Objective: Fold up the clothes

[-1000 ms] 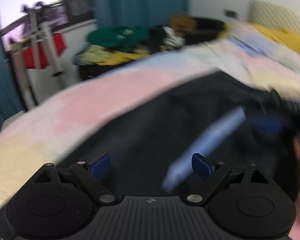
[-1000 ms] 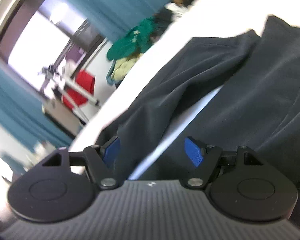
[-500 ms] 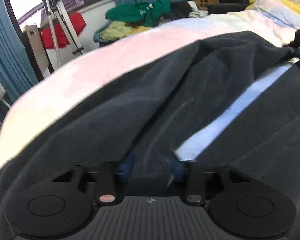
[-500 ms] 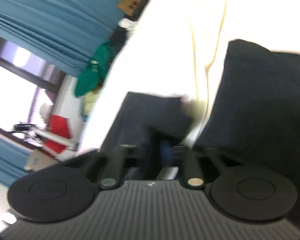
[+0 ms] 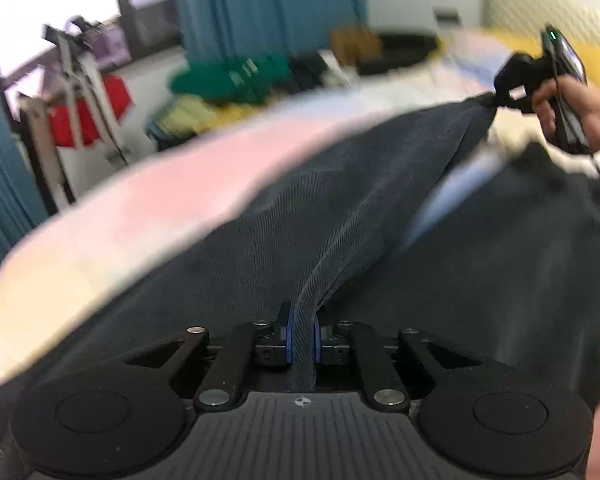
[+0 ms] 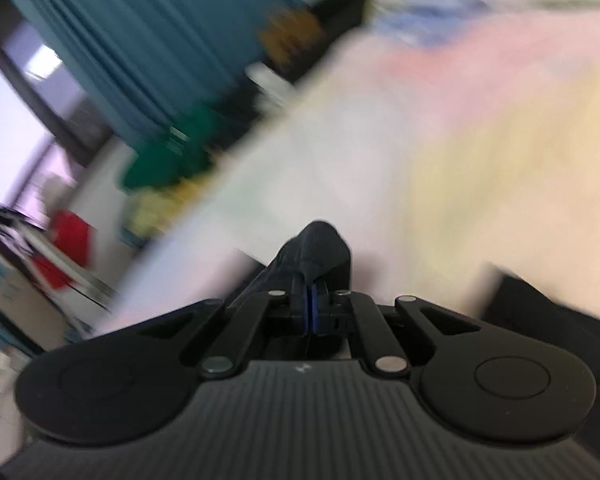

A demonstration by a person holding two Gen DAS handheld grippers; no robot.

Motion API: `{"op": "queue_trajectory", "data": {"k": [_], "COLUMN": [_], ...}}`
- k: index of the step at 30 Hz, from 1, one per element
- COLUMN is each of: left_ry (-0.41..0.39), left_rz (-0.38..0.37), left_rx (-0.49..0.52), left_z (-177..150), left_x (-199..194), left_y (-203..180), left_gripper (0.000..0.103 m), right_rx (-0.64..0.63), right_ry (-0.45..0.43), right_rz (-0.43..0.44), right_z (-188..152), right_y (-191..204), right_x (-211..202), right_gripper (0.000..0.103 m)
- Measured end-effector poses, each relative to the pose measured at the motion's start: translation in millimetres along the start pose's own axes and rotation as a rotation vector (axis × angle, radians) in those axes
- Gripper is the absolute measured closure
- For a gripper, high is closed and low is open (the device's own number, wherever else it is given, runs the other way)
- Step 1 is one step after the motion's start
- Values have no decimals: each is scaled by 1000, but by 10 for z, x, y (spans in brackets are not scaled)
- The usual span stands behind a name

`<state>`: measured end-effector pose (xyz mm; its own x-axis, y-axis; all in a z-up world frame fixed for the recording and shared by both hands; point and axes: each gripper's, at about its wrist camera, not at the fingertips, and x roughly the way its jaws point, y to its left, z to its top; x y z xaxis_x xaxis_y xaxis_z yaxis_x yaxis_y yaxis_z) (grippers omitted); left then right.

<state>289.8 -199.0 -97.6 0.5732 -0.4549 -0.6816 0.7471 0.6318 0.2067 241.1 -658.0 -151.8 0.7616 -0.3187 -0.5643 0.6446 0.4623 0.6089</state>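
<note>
A dark navy garment (image 5: 340, 208) with a pale blue stripe (image 5: 452, 188) hangs stretched above a pastel bed sheet (image 5: 148, 200). My left gripper (image 5: 302, 334) is shut on a fold of its near edge. In the left wrist view the right gripper (image 5: 496, 98), held by a hand (image 5: 576, 104), pinches the garment's far corner at the upper right. The right wrist view is blurred; there my right gripper (image 6: 309, 312) is shut on a bunched navy corner (image 6: 316, 248), with more dark cloth (image 6: 548, 304) at the lower right.
A pile of green and yellow clothes (image 5: 228, 80) lies beyond the bed near teal curtains (image 5: 268, 12). A tripod (image 5: 80, 80) with red fabric (image 5: 112, 100) stands by the window at left. A brown box (image 5: 354, 42) and a yellow cover (image 5: 532, 46) sit at the back.
Both grippers went from open over the garment to shut on it. The garment has been lifted and pulled taut between them, with the right gripper swinging away to the far right.
</note>
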Motion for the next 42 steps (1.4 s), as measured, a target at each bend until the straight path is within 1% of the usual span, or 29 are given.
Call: {"op": "queue_trajectory", "data": {"k": [2, 3, 4, 5, 6, 7, 8, 9, 10, 12, 14, 15, 16, 18, 19, 22, 23, 25, 27, 29, 31, 32, 34, 35, 36, 37, 39, 40, 42], "left_ry": [18, 15, 12, 5, -5, -16, -27, -37, -46, -63, -82, -91, -98, -109, -104, -46, -34, -28, -23, 16, 54, 70, 91, 104, 119, 134, 165, 175, 173], "left_rz": [11, 16, 22, 27, 33, 39, 44, 50, 60, 89, 105, 113, 122, 144, 156, 184, 187, 190, 192, 207, 221, 211, 150, 127, 112, 98, 69, 67, 83], "left_rx": [-10, -32, -53, -71, -86, -100, -115, -130, -146, -202, -280, -319, -358, -438, -472, -555, -587, -661, -769, -896, -1023, -1092, -1240, -1312, -1370, -1417, -1509, -1543, -1570], "left_z": [-109, -124, -139, -145, -143, -141, -140, -138, -139, -193, -324, -394, -486, -721, -826, -1100, -1201, -1412, -1636, -1843, -2051, -2162, -2402, -2515, -2612, -2701, -2878, -2950, -3030], "left_x": [64, 46, 28, -34, -144, -255, -365, -476, -587, -872, -1219, -1395, -1575, -1944, -2101, -2479, -2601, -2831, -3030, -3139, -3249, -3296, -3374, -3401, -3411, -3418, -3431, -3438, -3374], "left_y": [-67, -57, -47, -31, -7, 17, 41, 64, 88, 131, 173, 192, 195, 165, 151, 117, 118, 135, 219, 323, 426, 481, 598, 651, 689, 719, 778, 804, 857], "left_gripper": [86, 84, 82, 77, 64, 57, 47, 41, 38, 25, 21, 18, 18, 18, 18, 13, 10, 9, 6, 3, 3, 3, 4, 4, 5, 5, 6, 6, 6], "right_rx": [18, 29, 12, -2, -5, -9, -12, -15, -19, -26, -32, -36, -39, -49, -67, -153, -177, -179, -175, -200, -207, -211, -218, -224, -230, -235, -233, -230, -209], "right_ry": [40, 46, 41, 36, 29, 22, 15, 8, 1, -14, -28, -35, -42, -54, -51, -51, -42, -31, -40, -22, 0, 11, 16, 8, -1, -6, 4, 10, 22], "right_rz": [-57, -58, -67, -75, -80, -85, -89, -94, -99, -108, -118, -122, -127, -134, -127, -117, -116, -101, -95, -108, -109, -109, -121, -128, -130, -131, -124, -121, -117], "right_z": [-134, -183, -202, -229, -281, -334, -386, -438, -490, -595, -700, -752, -804, -926, -1056, -1374, -1435, -1469, -1508, -1545, -1572, -1585, -1605, -1612, -1617, -1620, -1624, -1625, -1620], "right_y": [-283, -320, -291, -261, -229, -196, -164, -132, -99, -34, 31, 63, 95, 164, 216, 327, 328, 299, 269, 245, 218, 205, 191, 194, 199, 203, 197, 192, 160], "right_x": [68, 45, -2, -63, -172, -280, -389, -498, -607, -825, -1043, -1152, -1261, -1474, -1562, -1791, -1856, -1967, -2075, -2111, -2122, -2128, -2148, -2163, -2172, -2177, -2159, -2149, -2129], "right_gripper": [95, 92, 91, 91, 91, 91, 91, 90, 90, 87, 84, 79, 77, 77, 77, 77, 77, 77, 77, 77, 77, 75, 58, 53, 47, 42, 42, 42, 41]}}
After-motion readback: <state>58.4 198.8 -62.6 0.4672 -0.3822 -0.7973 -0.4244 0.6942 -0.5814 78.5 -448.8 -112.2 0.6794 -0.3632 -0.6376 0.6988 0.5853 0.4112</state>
